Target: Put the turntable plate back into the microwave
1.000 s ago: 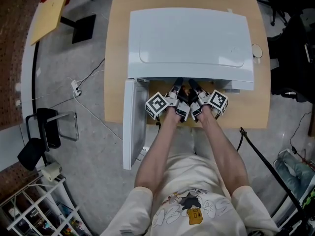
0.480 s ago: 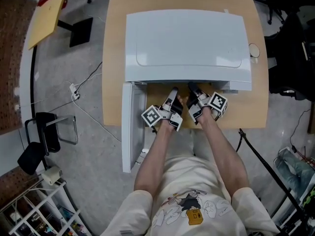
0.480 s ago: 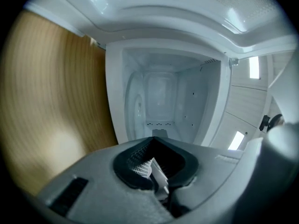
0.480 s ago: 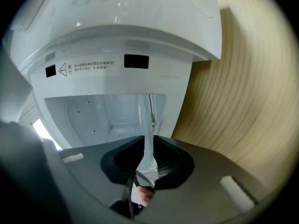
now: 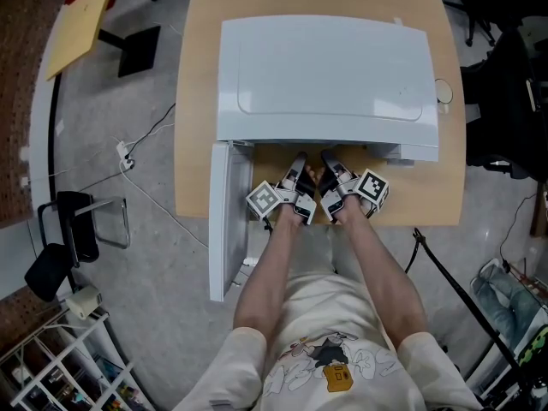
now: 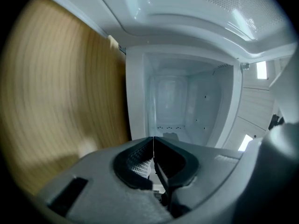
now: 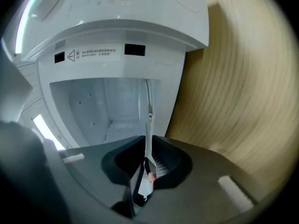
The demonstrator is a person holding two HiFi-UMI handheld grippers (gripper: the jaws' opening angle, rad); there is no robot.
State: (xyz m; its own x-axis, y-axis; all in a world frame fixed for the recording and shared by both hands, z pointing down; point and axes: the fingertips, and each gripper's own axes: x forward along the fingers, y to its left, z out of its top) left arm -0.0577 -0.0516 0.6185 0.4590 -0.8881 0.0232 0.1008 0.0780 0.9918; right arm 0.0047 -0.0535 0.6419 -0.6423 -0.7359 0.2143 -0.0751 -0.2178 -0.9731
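— Where is the turntable plate?
— It is at the mouth of the white microwave, not on its floor. It is clear glass, seen edge-on as a pale strip running from the right gripper toward the open cavity. In the head view it can hardly be made out.
— And the tongs?
— The right gripper pinches the plate's rim. Its jaws have just been closing a little, with the rim between them. The left gripper has its jaws pressed almost together on the plate's thin edge, which shows as a fine line rising from where they meet.
— Where do the two grippers stand?
— They are side by side, just in front of the opening, over the bare front strip of the wooden table. The door hangs open at the person's left.
— Is there any writing?
— There is a warning label on the white frame bordering the cavity, with a triangle sign and two lines of print too small to read. Two black patches flank it. Each gripper bears a marker cube with black-and-white squares. The person's shirt carries a cartoon print, and its lettering cannot be read.
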